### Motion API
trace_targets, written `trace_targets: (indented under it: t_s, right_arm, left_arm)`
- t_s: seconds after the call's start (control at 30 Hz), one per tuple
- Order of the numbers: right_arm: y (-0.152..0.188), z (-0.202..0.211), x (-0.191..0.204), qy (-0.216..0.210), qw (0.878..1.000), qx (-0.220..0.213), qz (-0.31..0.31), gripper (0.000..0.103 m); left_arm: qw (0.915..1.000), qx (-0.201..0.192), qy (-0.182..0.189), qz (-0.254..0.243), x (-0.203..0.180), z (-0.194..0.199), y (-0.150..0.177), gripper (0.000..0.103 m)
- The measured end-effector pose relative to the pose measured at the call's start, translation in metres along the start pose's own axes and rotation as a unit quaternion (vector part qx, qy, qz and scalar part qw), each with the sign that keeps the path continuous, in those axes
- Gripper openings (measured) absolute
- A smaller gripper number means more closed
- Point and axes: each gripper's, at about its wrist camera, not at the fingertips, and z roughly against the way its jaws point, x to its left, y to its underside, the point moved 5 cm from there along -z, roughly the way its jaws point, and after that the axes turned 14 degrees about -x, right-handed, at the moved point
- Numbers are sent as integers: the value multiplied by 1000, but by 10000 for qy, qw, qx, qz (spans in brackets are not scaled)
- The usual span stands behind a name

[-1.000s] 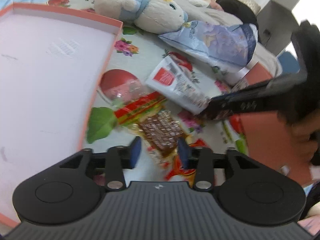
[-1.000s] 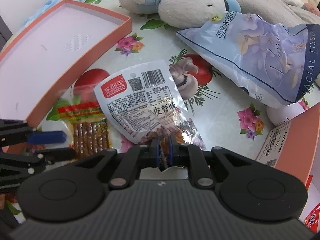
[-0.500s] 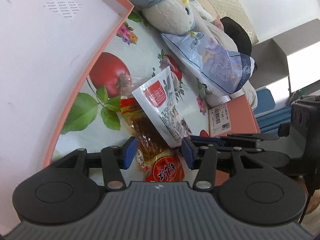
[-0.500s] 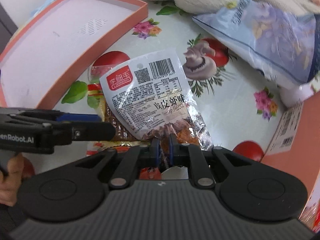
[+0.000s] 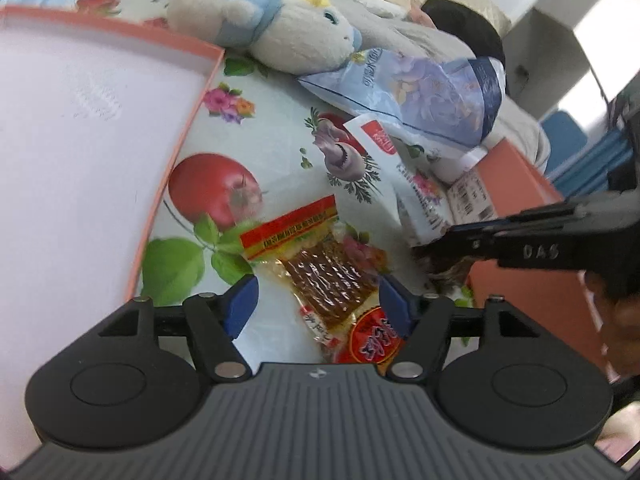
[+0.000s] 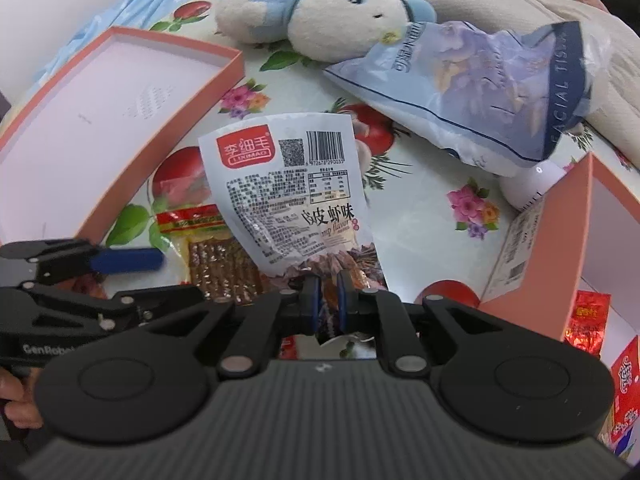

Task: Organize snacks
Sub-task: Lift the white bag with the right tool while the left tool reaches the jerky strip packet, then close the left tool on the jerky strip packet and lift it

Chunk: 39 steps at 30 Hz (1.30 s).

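Observation:
A brown snack packet (image 5: 320, 276) with a red and yellow label lies on the flowered cloth, also seen as the brown packet (image 6: 224, 268) in the right wrist view. My left gripper (image 5: 319, 306) straddles its near end. The jaws are opening and the blue pads stand clear of it. A red round-label packet (image 5: 372, 340) lies partly under it. My right gripper (image 6: 326, 300) is shut on the bottom edge of a white shrimp-flavour packet (image 6: 288, 200) and holds it up off the cloth. The left wrist view shows that white packet (image 5: 412, 196) pinched in the right gripper (image 5: 436, 240).
A shallow orange-rimmed box (image 5: 192, 120) lies to the left. A second orange box (image 6: 560, 240) at the right holds red packets (image 6: 588, 320). Behind lie a plush toy (image 6: 320, 12) and a blue tissue pack (image 6: 480, 80). A hand (image 5: 624, 312) grips the right tool.
The left jaws have spread wider around the brown packet. The right gripper has lifted the white packet up and to the right, which uncovers the brown one.

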Motion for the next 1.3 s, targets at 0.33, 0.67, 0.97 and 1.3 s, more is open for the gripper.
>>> trace_targets:
  t_s: [0.33, 0.67, 0.97, 1.3]
  right_arm:
    - [6, -1, -5, -60, 9998, 41, -190, 13]
    - [8, -1, -10, -89, 9992, -16, -396, 13]
    - [10, -2, -9, -140, 9988, -3, -464, 13]
    - [9, -2, -11, -111, 9984, -23, -563, 12]
  left_arm:
    - [9978, -20, -414, -521, -7, -15, -6, 72]
    - [9941, -302, -499, -912, -5, -24, -13, 81]
    - [9936, -360, -295, -1028, 1, -36, -28, 77]
    - [9909, -183, -40, -1329, 5, -41, -32, 25]
